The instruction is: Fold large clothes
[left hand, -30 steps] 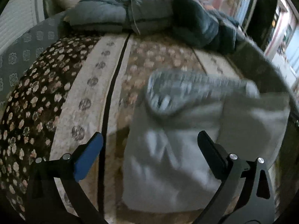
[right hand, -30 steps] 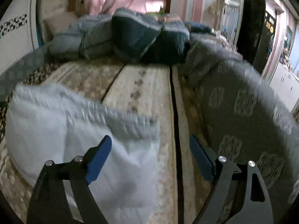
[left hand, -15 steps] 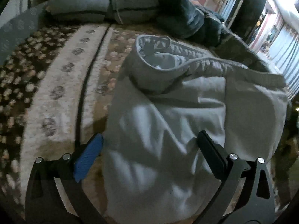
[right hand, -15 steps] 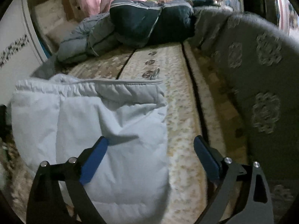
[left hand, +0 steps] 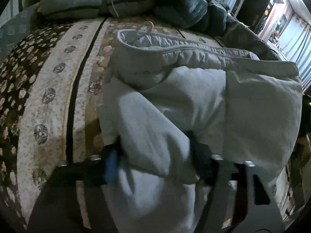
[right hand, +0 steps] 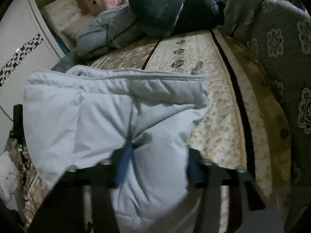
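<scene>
A pale grey padded jacket (left hand: 194, 89) lies folded on the patterned bed cover (left hand: 54, 89), its quilted collar (left hand: 175, 48) at the far side. My left gripper (left hand: 155, 161) is at the jacket's near left edge. Its jaws are closing and a thick bunch of the fabric bulges between the blue and black pads. In the right wrist view the same jacket (right hand: 97, 116) fills the left half. My right gripper (right hand: 159, 161) is at the near right corner, jaws closing, with creases pulled in around the blue pad (right hand: 126, 155).
A heap of dark blue and grey quilted coats (left hand: 136, 0) lies across the far end of the bed (right hand: 165, 13). A grey patterned blanket (right hand: 281, 58) rises along the right side. A white cabinet (right hand: 23, 38) stands to the left.
Both grippers have dropped onto the jacket's near edge. Their jaws, wide apart before, have narrowed and now have fabric bunched between them.
</scene>
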`<state>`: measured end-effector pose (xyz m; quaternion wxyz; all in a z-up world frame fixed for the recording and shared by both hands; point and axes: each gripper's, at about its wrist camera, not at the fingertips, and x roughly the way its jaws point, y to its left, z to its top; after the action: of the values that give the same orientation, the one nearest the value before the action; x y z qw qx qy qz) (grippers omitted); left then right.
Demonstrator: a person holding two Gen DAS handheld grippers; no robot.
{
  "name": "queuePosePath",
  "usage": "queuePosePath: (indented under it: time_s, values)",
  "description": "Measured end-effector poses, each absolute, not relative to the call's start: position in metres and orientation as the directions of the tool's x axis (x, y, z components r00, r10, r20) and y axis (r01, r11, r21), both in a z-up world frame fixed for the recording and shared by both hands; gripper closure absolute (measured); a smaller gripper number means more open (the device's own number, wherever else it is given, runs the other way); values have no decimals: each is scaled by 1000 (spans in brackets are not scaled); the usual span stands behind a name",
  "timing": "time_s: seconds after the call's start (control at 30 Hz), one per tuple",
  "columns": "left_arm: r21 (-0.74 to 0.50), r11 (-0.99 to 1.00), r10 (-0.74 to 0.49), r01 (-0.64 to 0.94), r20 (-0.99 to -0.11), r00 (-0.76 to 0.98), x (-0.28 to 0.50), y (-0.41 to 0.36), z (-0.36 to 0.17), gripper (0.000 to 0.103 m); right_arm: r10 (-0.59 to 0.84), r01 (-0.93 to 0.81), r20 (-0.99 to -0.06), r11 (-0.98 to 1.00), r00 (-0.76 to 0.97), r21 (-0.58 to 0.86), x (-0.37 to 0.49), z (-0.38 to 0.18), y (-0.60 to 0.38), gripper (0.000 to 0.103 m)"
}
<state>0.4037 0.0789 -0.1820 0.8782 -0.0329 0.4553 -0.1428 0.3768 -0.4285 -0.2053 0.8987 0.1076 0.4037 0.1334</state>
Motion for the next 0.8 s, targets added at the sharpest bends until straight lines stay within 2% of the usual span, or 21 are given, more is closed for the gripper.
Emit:
queuePosePath:
  time_s: [0.03,0.07,0.1,0.13,0.27,0.33,0.4,0.47,0.57,0.63,0.73,0.8]
  values:
    - [-187,958,-279,219,-790,546,402,78,-179,64,293,-142,-699,953,652,267,373,-200,-424,76]
    - [-176,961,-267,212,-789,554,399,76,-173,69,263,-136,-699,963,665,233,370,-194,-420,82]
    - [-167,963,-260,211,-786,561,397,73,-167,78,213,-132,-689,977,693,170,363,-183,-413,86]
    - [-143,966,-244,214,-777,581,392,68,-155,82,186,-126,-669,982,719,138,357,-169,-409,87]
    - [-90,970,-221,225,-708,671,380,59,-101,84,106,-102,-522,994,846,38,340,-93,-399,89]
    - [-108,974,-218,199,-678,702,388,65,-82,84,69,-59,-509,998,858,36,360,-78,-405,89]
    - [-148,981,-193,126,-690,698,417,82,-85,83,37,-9,-551,998,834,54,394,-85,-414,89]
    - [-244,968,-225,56,-750,622,458,100,-114,81,17,20,-651,999,759,50,438,-112,-415,89]
    - [-220,975,-188,-4,-843,503,496,99,-165,78,-27,43,-808,999,589,-2,493,-174,-408,89]
    - [-208,978,-174,-13,-849,499,502,98,-177,75,-22,59,-843,998,538,12,503,-193,-413,89]
    - [-292,955,-234,-53,-850,473,505,111,-191,71,35,94,-868,991,496,94,505,-209,-425,87]
    - [-278,959,-222,-55,-858,463,501,109,-194,68,40,105,-861,989,507,108,494,-205,-430,80]
